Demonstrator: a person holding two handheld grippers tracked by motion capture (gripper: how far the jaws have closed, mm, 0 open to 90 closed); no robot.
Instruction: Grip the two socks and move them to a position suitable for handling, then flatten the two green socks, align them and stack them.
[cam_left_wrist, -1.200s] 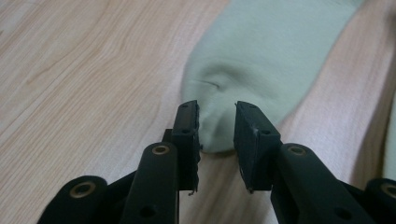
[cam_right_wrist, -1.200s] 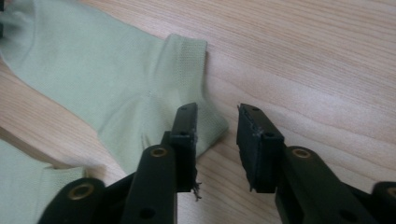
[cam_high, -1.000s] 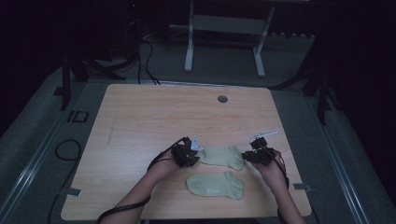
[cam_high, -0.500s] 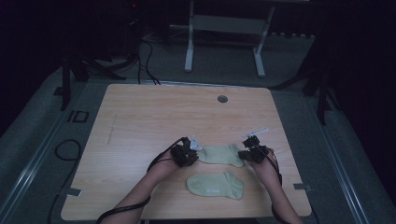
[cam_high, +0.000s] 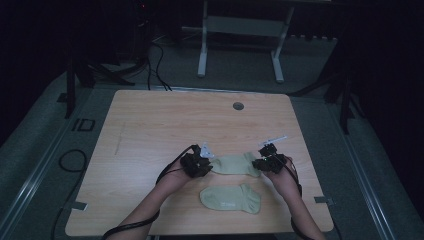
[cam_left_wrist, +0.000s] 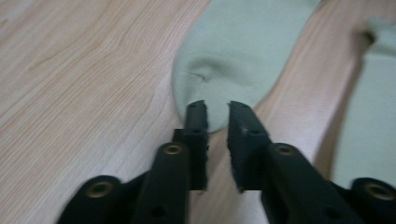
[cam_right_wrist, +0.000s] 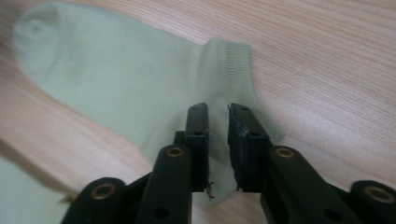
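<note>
Two pale green socks lie on the wooden table (cam_high: 150, 125). The far sock (cam_high: 235, 164) stretches flat between my grippers, and the near sock (cam_high: 231, 198) lies just in front of it. My left gripper (cam_high: 202, 162) is at the far sock's toe end (cam_left_wrist: 243, 51). Its jaws (cam_left_wrist: 217, 109) have just been opening and stand a narrow gap apart over the toe edge, not pinching it. My right gripper (cam_high: 262, 161) is at the cuff end (cam_right_wrist: 116, 74). Its jaws (cam_right_wrist: 218, 112) have also just been opening and stand slightly apart above the heel fabric.
A round grommet hole (cam_high: 238, 106) sits near the table's far edge. A white frame (cam_high: 240, 30) and cables (cam_high: 155, 55) lie on the floor beyond the table. The near sock (cam_left_wrist: 373, 107) appears at the right of the left gripper view.
Both grippers stay at the two ends of the far sock, and the hands have barely moved. The sock lies flat as before.
</note>
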